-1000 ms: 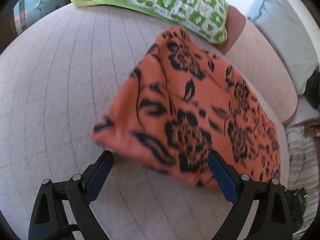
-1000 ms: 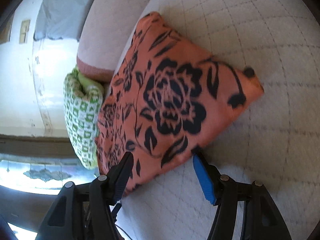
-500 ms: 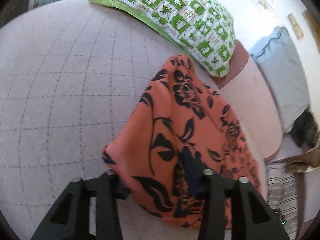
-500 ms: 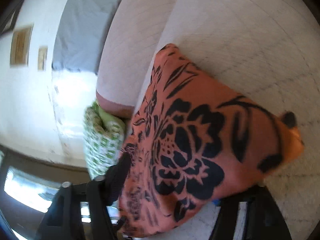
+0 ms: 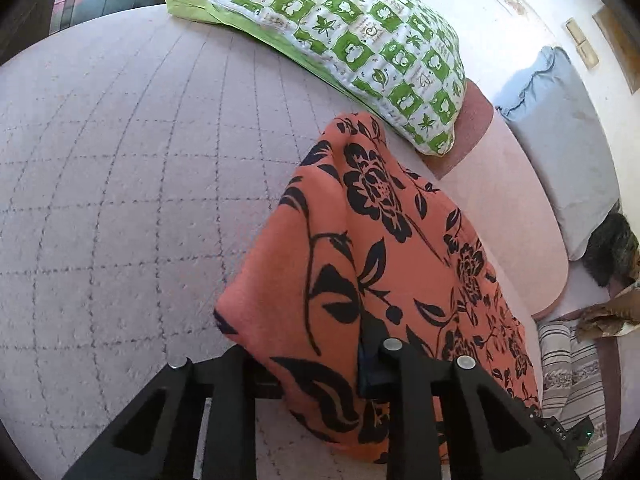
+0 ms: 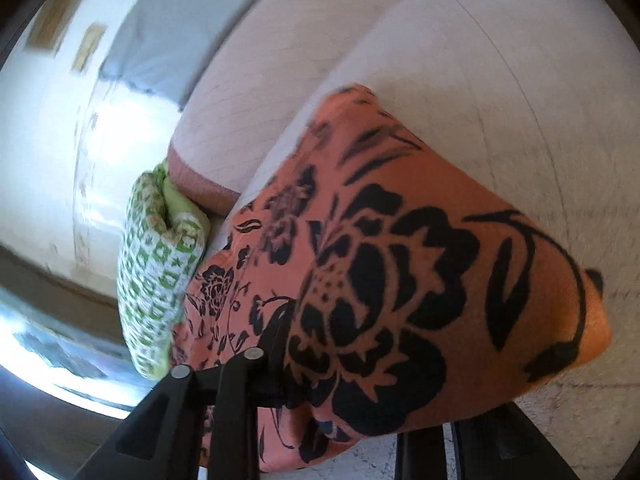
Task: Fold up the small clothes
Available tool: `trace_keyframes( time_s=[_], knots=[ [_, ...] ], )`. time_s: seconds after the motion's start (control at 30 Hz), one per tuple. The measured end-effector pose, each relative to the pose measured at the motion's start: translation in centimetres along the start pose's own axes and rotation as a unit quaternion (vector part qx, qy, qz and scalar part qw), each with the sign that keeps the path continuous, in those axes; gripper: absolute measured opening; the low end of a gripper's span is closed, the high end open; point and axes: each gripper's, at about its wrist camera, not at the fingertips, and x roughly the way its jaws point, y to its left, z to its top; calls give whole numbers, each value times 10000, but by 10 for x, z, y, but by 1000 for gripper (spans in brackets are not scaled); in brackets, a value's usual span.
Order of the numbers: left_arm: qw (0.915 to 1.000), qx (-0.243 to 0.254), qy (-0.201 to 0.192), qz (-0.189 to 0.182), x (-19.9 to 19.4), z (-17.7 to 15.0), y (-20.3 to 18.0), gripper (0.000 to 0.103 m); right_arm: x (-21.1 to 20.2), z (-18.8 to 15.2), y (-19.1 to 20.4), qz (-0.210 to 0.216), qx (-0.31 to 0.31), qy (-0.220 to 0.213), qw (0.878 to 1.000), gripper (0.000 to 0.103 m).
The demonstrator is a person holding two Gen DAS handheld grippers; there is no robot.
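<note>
An orange cloth with black flowers (image 5: 380, 240) lies on the pale quilted bed (image 5: 120, 200), with its near corner lifted. My left gripper (image 5: 316, 364) has that corner between its fingers; its jaws are closing and pinch the fabric. In the right wrist view the same orange cloth (image 6: 400, 260) bulges over my right gripper (image 6: 348, 392). Its jaws are closing too, with another corner of the cloth pressed between them. The cloth hides the right finger of that gripper.
A green-and-white checked pillow (image 5: 340, 40) lies at the head of the bed, also seen as the checked pillow (image 6: 156, 280). A pink bolster (image 5: 500, 200) and a grey-blue cushion (image 5: 560, 140) run along the wall side. Striped fabric (image 5: 568, 360) lies beyond the bed's edge.
Both grippers went from wide open around the cloth's corners to closed on them. The gripped corners have lifted off the bed and the cloth bunches up.
</note>
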Motion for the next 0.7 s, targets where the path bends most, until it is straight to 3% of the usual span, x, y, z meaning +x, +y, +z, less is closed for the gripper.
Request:
trace_keyframes(
  time_s=[0.2,0.4,0.57,0.7],
  knots=[
    [9994,43,-195,-284,-23,-3,-6,21,-25,0,16,150,-312,-302,9989,19],
    [9978,247,-368,-497,-73,-17,-7,20,-61,-15,25,213,-657,-408,9968,18],
    [9986,271,-201,-402,-105,-50,10,20,-101,-44,25,34,-1159,-348,9927,18],
    [9992,271,57,-303,-122,-83,28,21,-124,-61,3,-13,-1071,-172,9941,18]
  ],
)
